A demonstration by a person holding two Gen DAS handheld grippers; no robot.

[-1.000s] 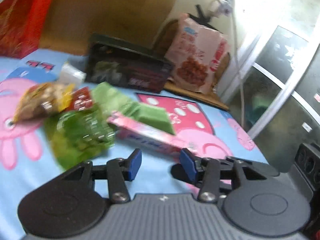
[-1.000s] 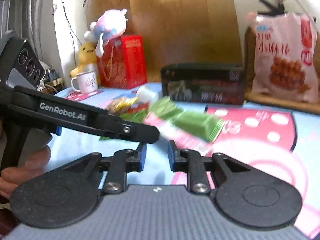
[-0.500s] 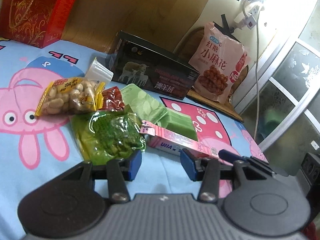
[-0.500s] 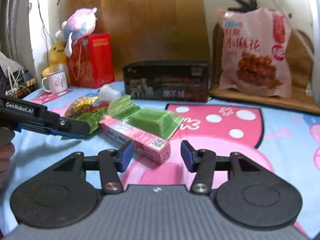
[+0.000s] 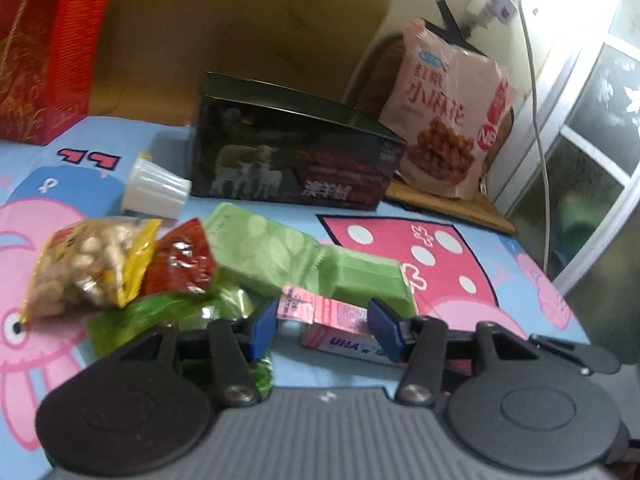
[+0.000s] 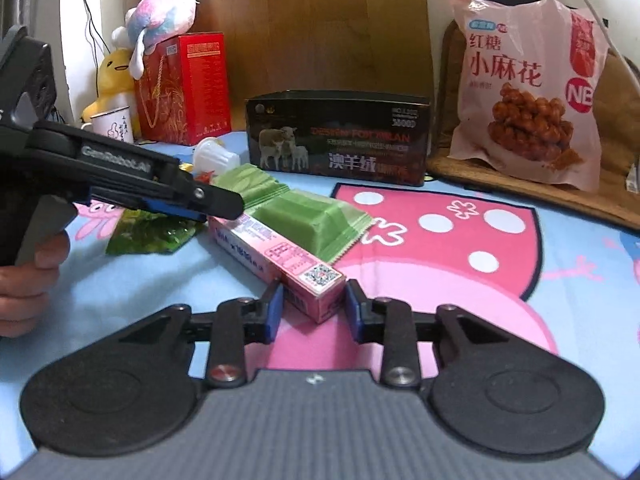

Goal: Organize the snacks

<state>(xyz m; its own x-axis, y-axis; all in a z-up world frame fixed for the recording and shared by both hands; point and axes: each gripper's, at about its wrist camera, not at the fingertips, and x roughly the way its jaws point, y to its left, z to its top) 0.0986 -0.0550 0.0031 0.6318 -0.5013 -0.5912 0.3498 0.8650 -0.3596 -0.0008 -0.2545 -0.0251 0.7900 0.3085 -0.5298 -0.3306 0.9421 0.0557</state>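
Fingers of the right gripper [image 6: 314, 310] are spread apart, one on each side of the near end of the pink carton [image 6: 276, 254], which lies flat on the cartoon-print tabletop [image 6: 460, 288]. Whether the blue pads [image 6: 274, 310] touch the carton's sides cannot be told; a thin gap seems to show on the right. The gripper is held low and level, pointing along the tabletop toward the back wall.

The left gripper [image 6: 224, 204] reaches in from the left, held by a hand [image 6: 24, 280] at its grip, nose tilted slightly downward above the far end of the carton. Its own camera shows its fingers [image 5: 262, 330] apart, straddling the far end of the pink carton [image 5: 340, 322].

Beside the carton lies a green wrapped block [image 6: 308, 220], touching its long side, with a second green packet [image 6: 248, 182] just behind. A green crinkled bag [image 6: 150, 232] sits under the left gripper. In the left wrist view, a yellow bag of nuts [image 5: 90, 264] and a red packet [image 5: 180, 262] rest on that bag, with a white cup [image 5: 156, 192] on its side behind them. A dark box with sheep [image 6: 338, 138] and a pink bag of fried twists [image 6: 528, 92] stand further back.
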